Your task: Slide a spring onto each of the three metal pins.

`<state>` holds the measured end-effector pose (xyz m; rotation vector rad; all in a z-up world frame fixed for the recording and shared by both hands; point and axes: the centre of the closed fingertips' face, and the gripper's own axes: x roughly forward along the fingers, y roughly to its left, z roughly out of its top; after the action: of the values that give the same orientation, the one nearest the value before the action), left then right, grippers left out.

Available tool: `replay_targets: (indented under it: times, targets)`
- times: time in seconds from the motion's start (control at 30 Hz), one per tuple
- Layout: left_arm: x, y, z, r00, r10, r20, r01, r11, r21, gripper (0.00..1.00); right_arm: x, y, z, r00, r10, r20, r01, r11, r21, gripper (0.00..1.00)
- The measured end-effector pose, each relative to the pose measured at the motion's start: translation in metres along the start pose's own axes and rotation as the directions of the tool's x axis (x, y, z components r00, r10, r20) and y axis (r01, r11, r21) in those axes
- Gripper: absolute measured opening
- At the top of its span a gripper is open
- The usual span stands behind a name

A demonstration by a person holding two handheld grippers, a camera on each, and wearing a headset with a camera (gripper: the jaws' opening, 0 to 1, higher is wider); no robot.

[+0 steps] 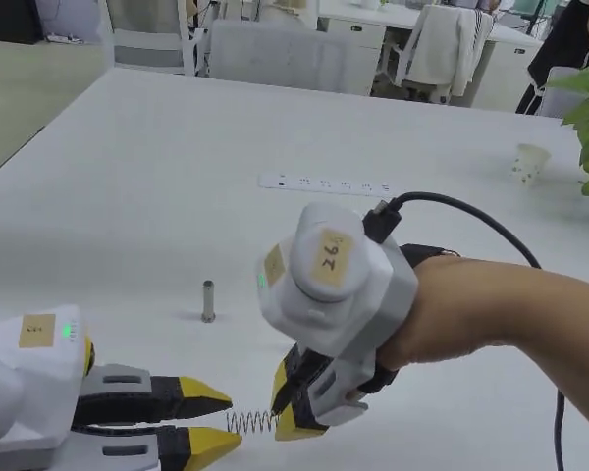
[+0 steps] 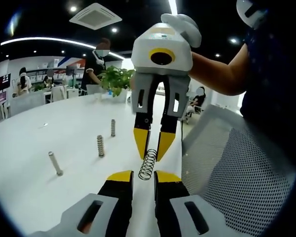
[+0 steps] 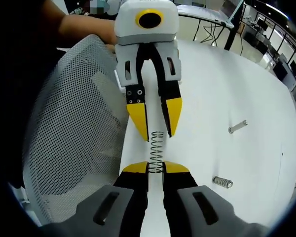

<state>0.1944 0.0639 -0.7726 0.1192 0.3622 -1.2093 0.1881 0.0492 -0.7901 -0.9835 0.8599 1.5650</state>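
Low in the head view, right tongs pinch one end of the spring; left tongs stand spread around the other. One pin stands upright on the table.

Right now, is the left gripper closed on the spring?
No: the left gripper is open around one end of the spring, which the right gripper pinches at the other end.
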Motion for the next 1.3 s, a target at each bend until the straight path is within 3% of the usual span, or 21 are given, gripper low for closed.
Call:
replay_targets:
  times: [0.6,1.3]
  targets:
    - [0.0015,-0.007,-0.0006,0.9992,-0.038,-0.008,0.039,0.999,0.006,0.03,-0.0015,0.0012,0.0014,1.0,0.003,0.003,-0.002,0.999,-0.048,0.08]
    - [-0.0009,-0.0081,0.0055,0.9985,-0.053,0.014,0.052,0.999,0.01,0.02,-0.0006,-0.0004,-0.0001,0.9997,0.004,0.023,-0.004,1.0,0.017,0.11]
